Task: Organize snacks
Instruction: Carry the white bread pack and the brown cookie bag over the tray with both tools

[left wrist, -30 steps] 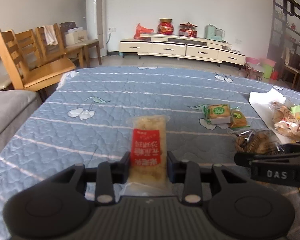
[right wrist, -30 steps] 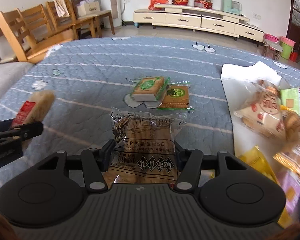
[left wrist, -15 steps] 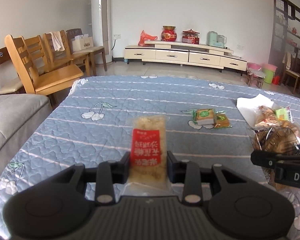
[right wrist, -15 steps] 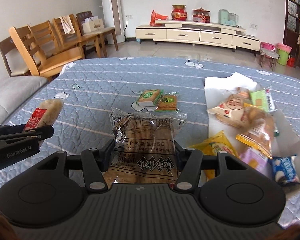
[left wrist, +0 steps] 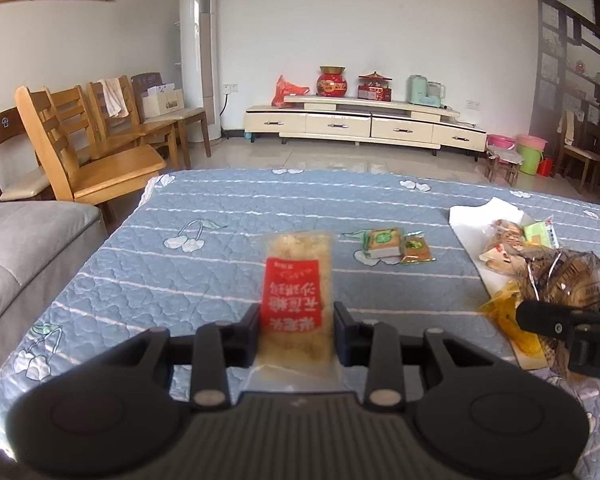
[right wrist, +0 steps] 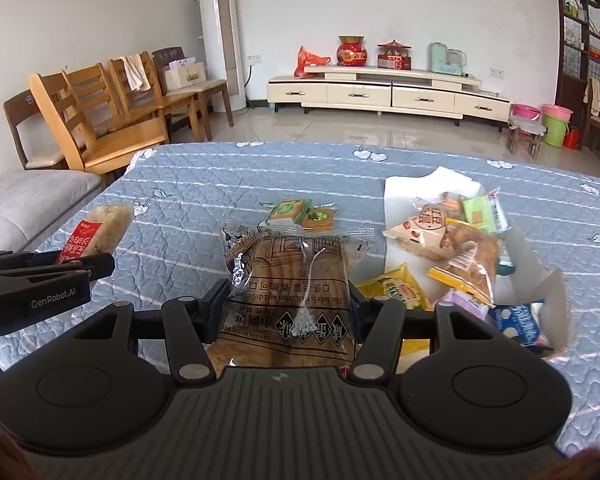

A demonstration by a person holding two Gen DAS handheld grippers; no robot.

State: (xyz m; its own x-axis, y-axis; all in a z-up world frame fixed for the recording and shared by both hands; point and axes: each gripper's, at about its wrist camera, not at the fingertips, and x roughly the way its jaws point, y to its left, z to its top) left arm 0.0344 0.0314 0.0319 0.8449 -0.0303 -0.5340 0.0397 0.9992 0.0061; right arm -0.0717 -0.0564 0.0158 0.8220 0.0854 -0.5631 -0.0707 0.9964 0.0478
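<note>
My left gripper (left wrist: 296,322) is shut on a pale snack bar with a red label (left wrist: 294,292), held above the blue quilted table (left wrist: 220,216). The bar also shows in the right wrist view (right wrist: 96,234), with the left gripper (right wrist: 100,265) at the left edge. My right gripper (right wrist: 286,304) is shut on a clear bag of brown biscuits (right wrist: 292,280), also held above the table. That bag shows at the right in the left wrist view (left wrist: 568,276). Two small green-labelled packets (right wrist: 300,213) lie side by side mid-table.
A white sheet (right wrist: 432,182) at the right holds a pile of several mixed snack packets (right wrist: 452,240). A grey sofa (left wrist: 16,252) and wooden chairs (left wrist: 84,152) stand to the left. A low cabinet (left wrist: 360,122) stands across the room.
Both grippers have risen and pulled back from the table with their snacks still held. More of the table and room shows now.
</note>
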